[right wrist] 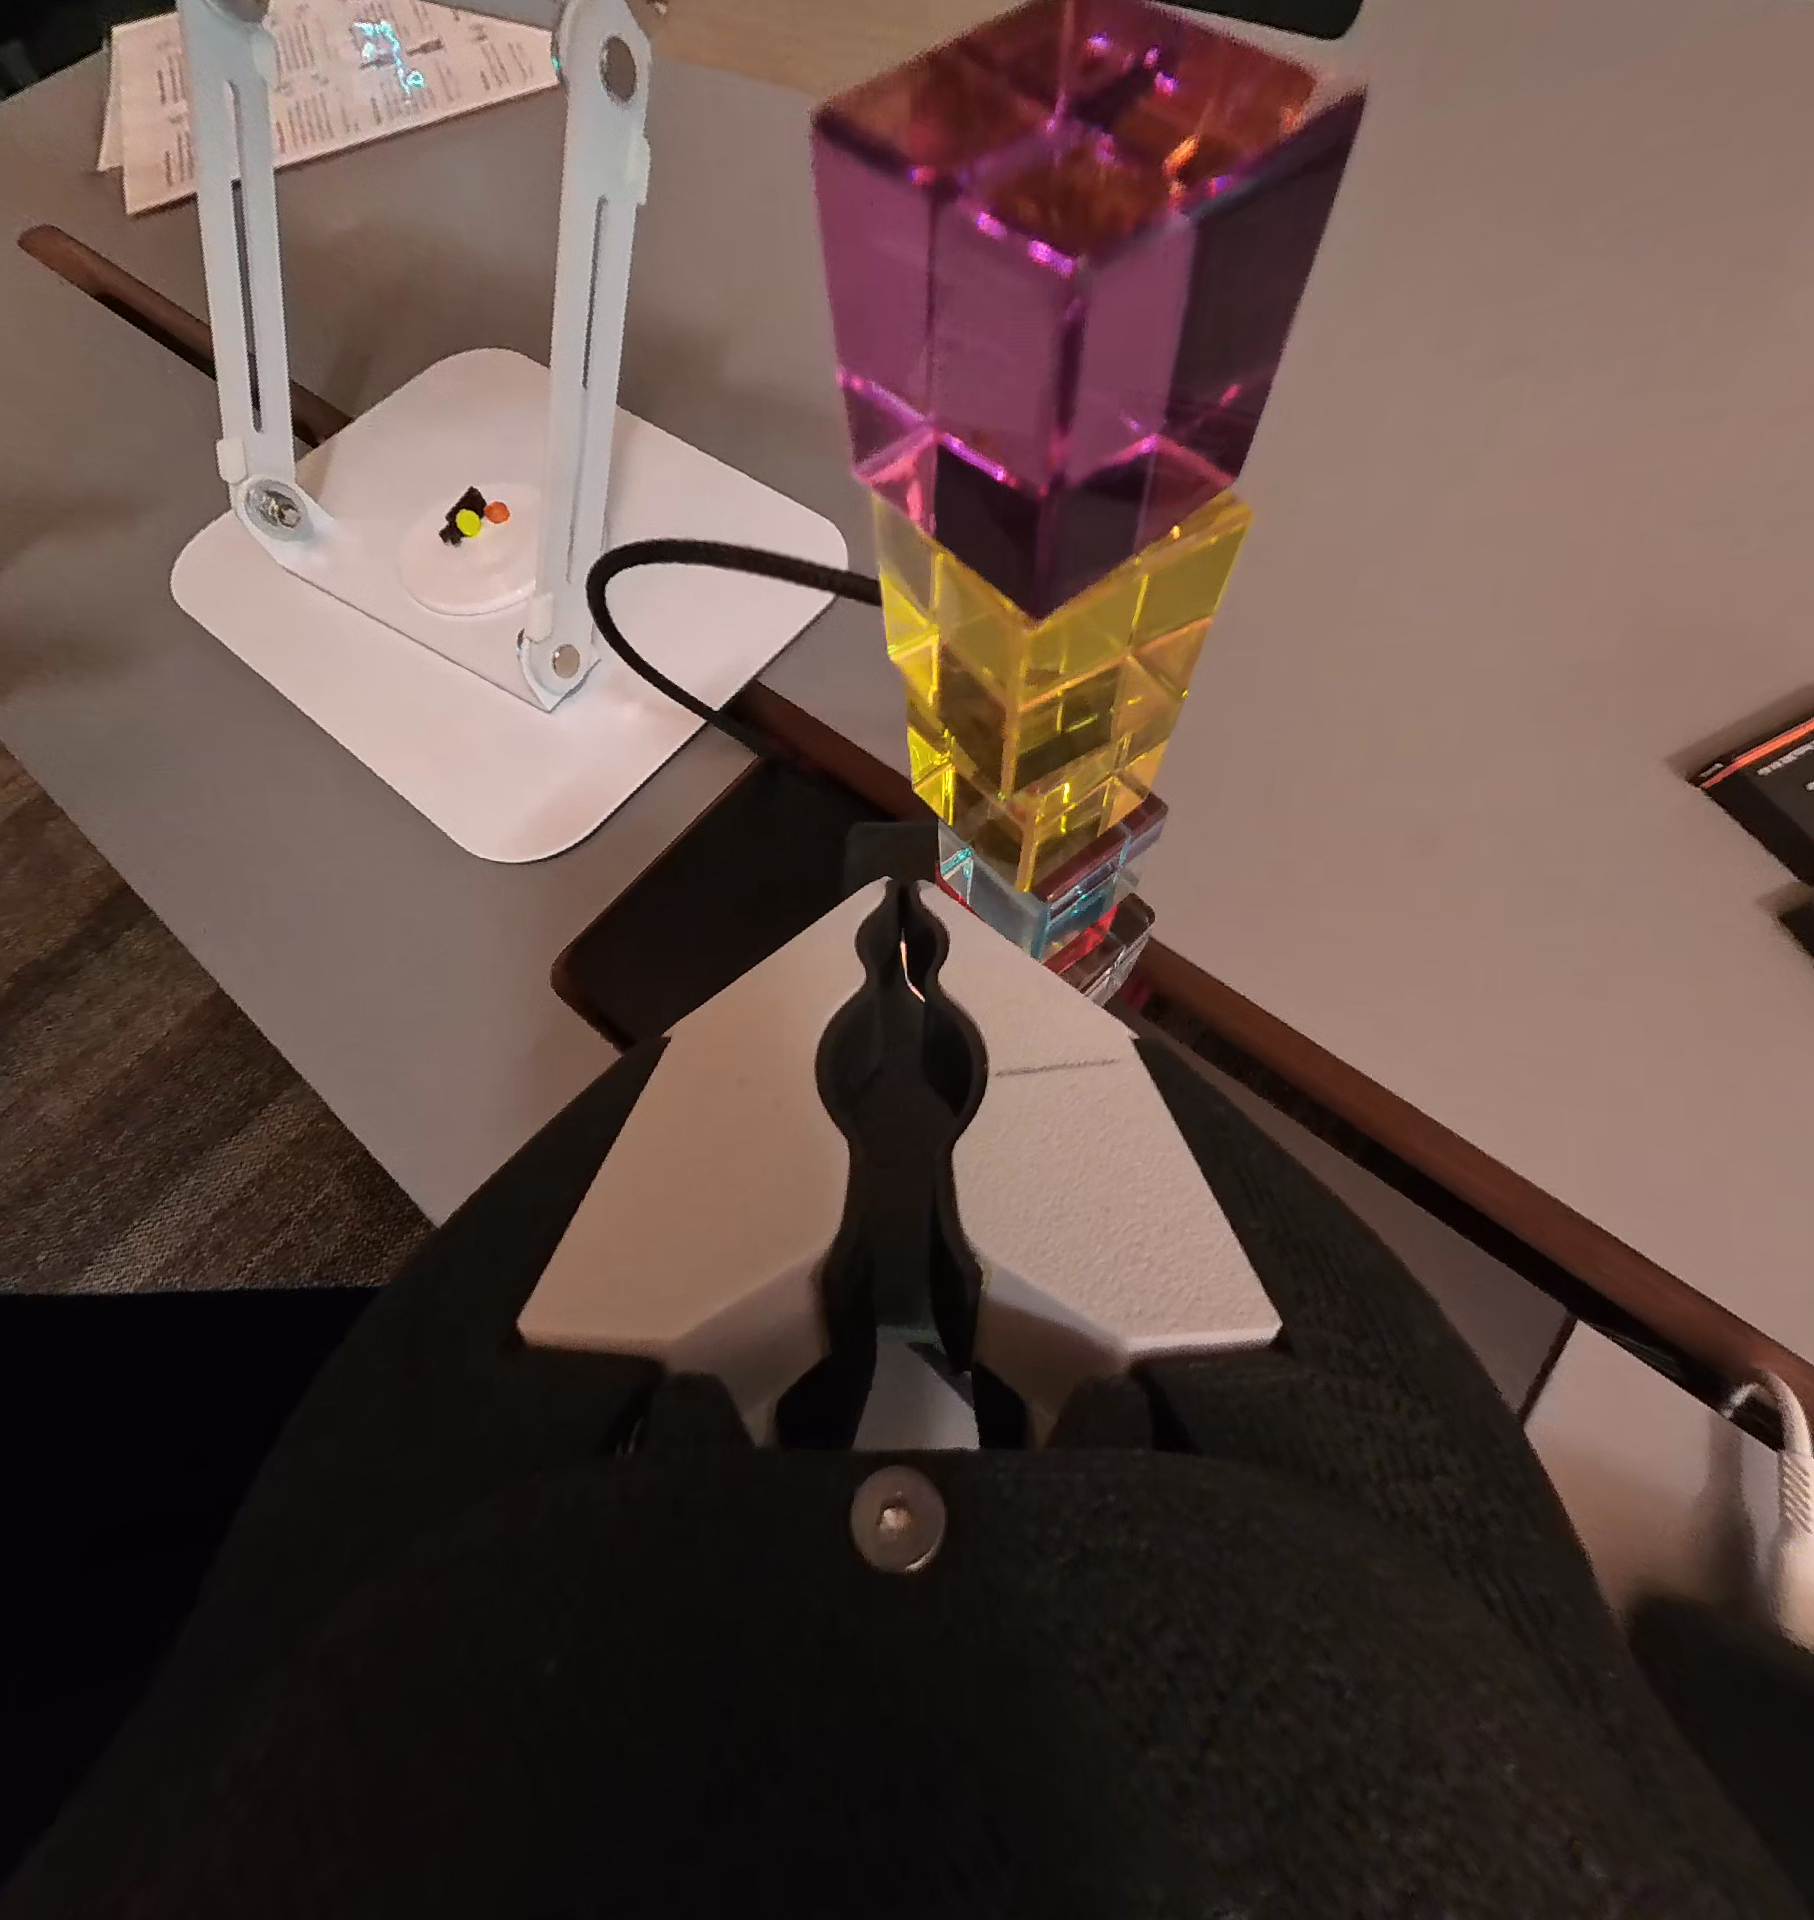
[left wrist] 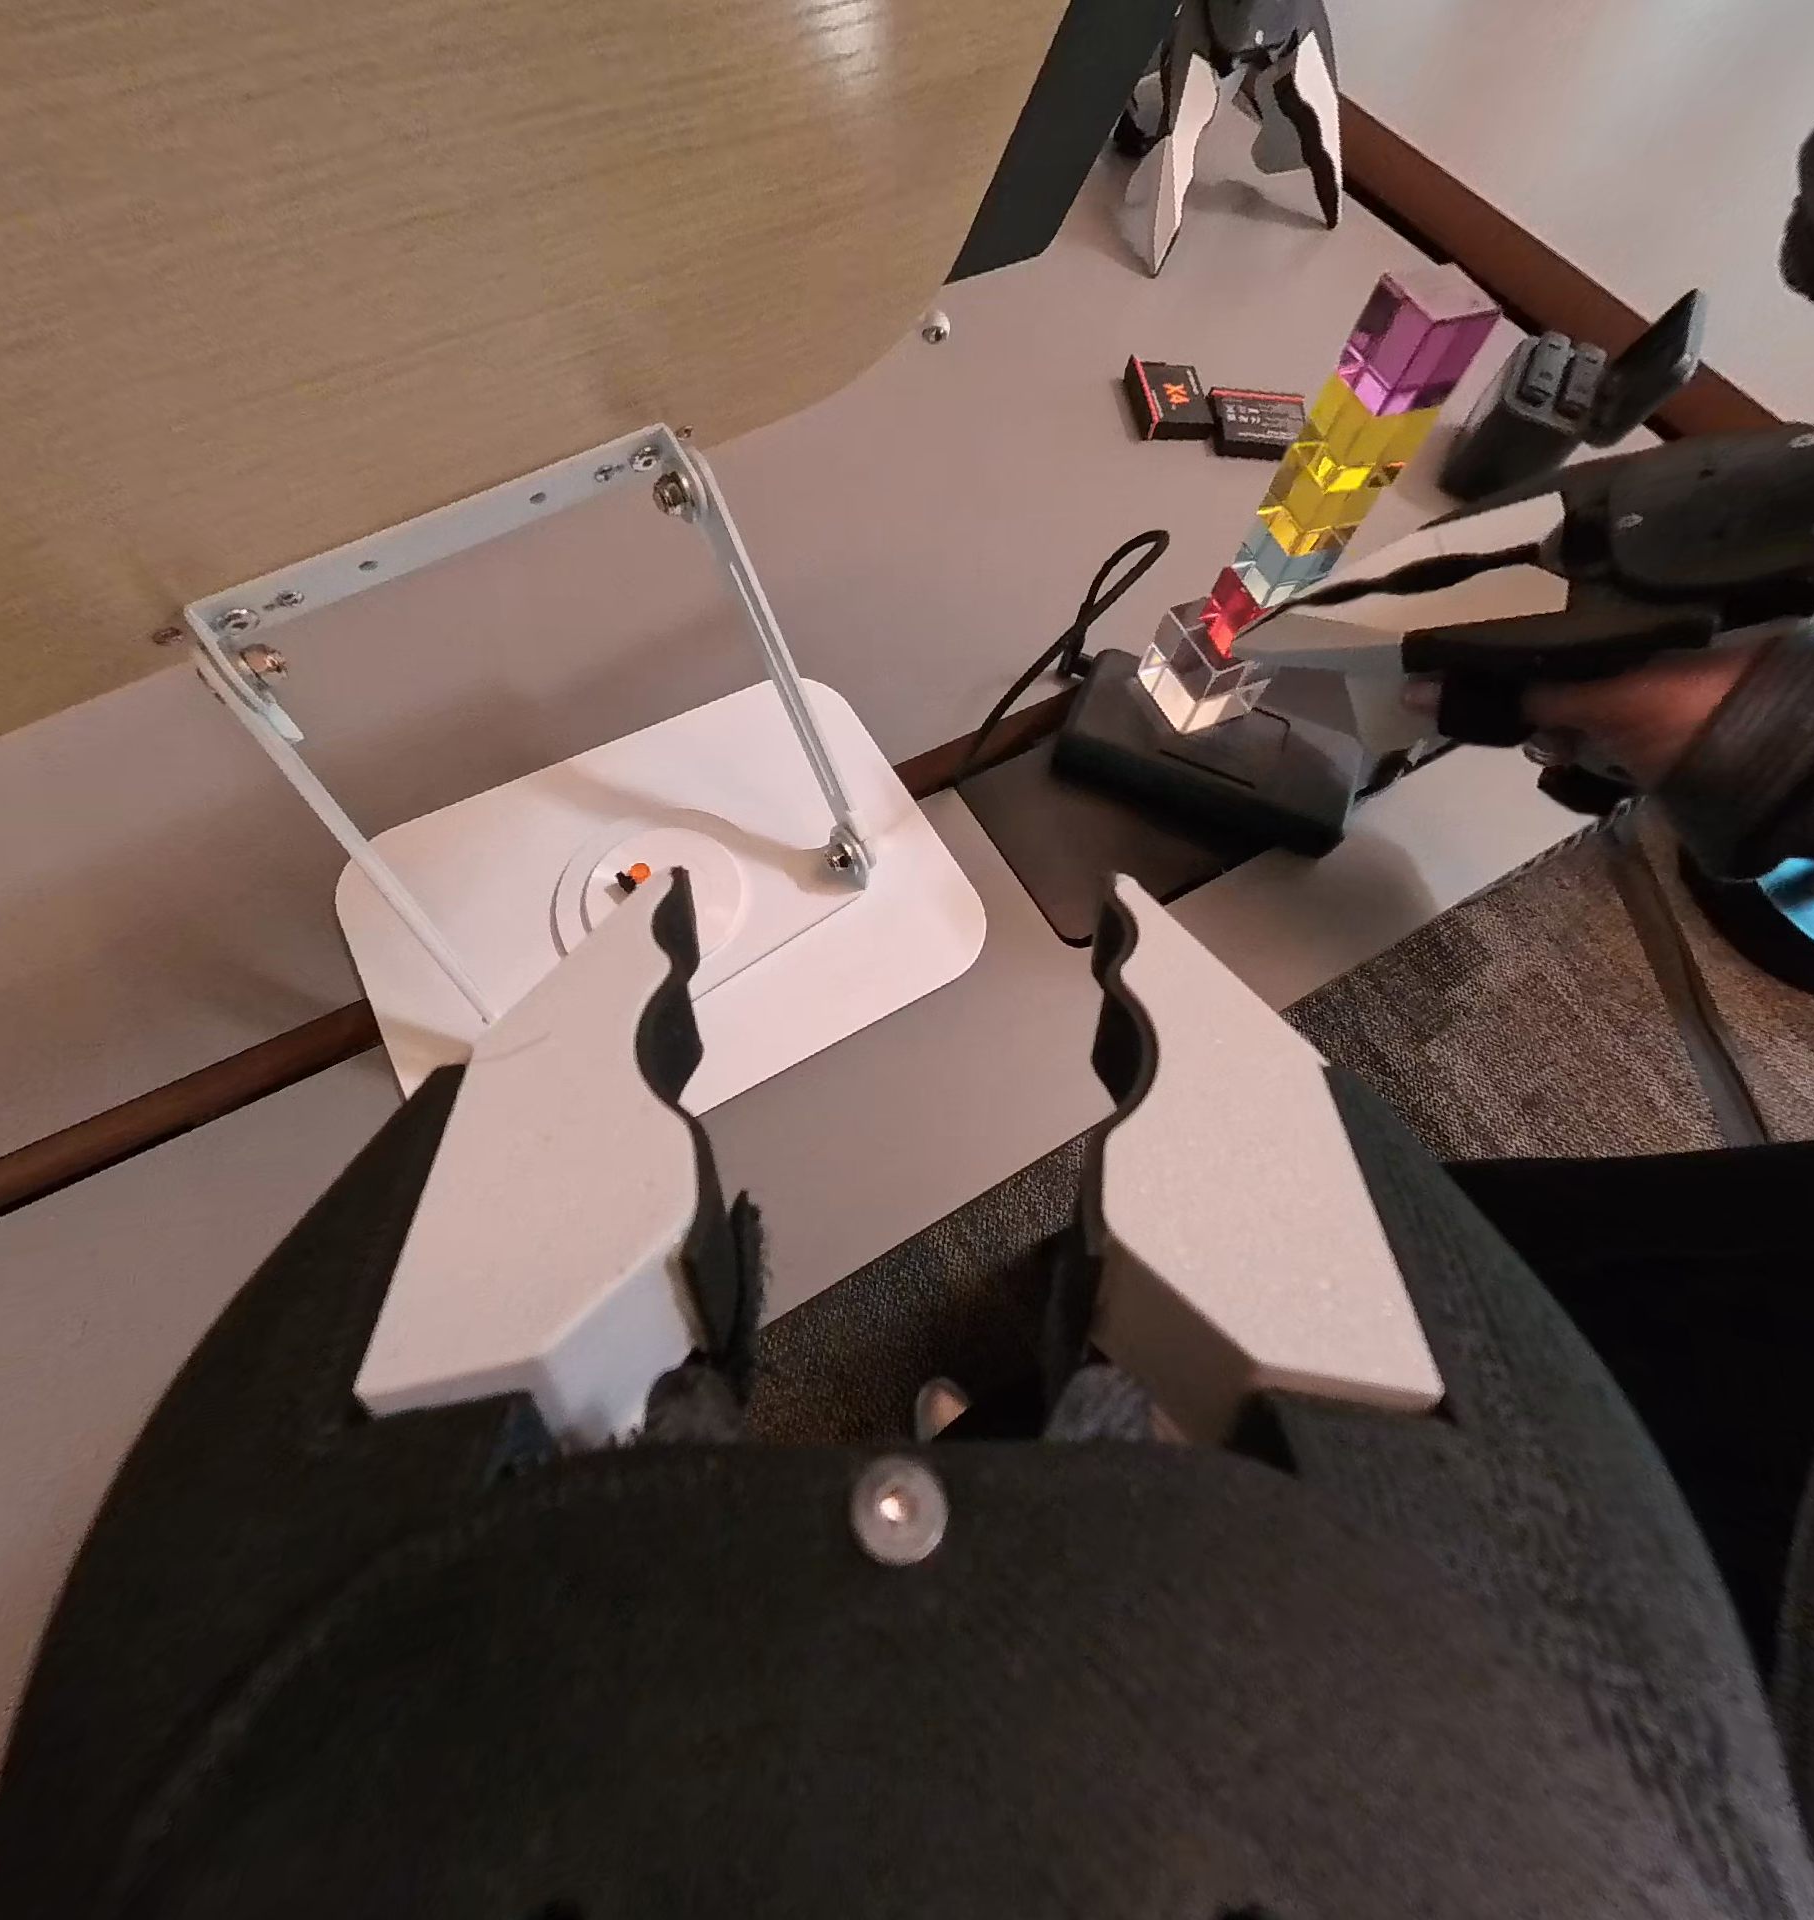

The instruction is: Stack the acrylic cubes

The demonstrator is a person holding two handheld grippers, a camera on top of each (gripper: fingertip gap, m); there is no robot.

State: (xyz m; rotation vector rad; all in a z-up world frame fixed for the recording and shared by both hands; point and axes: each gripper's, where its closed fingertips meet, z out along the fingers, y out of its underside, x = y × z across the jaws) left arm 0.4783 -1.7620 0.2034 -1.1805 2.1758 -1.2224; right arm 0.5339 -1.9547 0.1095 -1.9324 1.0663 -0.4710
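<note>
A tower of see-through cubes stands on a dark box (left wrist: 1209, 774): purple (right wrist: 1059, 312) on top, then yellow (right wrist: 1059, 665), light blue (right wrist: 1028, 909), red and clear (left wrist: 1199, 691) at the bottom. My right gripper (right wrist: 903, 891) is shut with nothing between its pads. Its tips sit right beside the tower's low blue and red cubes; I cannot tell if they touch. It also shows in the left wrist view (left wrist: 1261, 629), held by a hand. My left gripper (left wrist: 901, 883) is open and empty, above the table edge, next to a white stand's base (left wrist: 778, 987).
The white stand has two slotted arms (left wrist: 768, 644) and a round disc with small orange and yellow beads (right wrist: 482, 516). A black cable (left wrist: 1090, 613), small black boxes (left wrist: 1209, 410), a dark device (left wrist: 1526, 416), a paper sheet (right wrist: 363, 83) and a white cable (right wrist: 1796, 1496) lie around. Carpet (left wrist: 1505, 997) lies below. There is about 25 cm between the tips of the two grippers.
</note>
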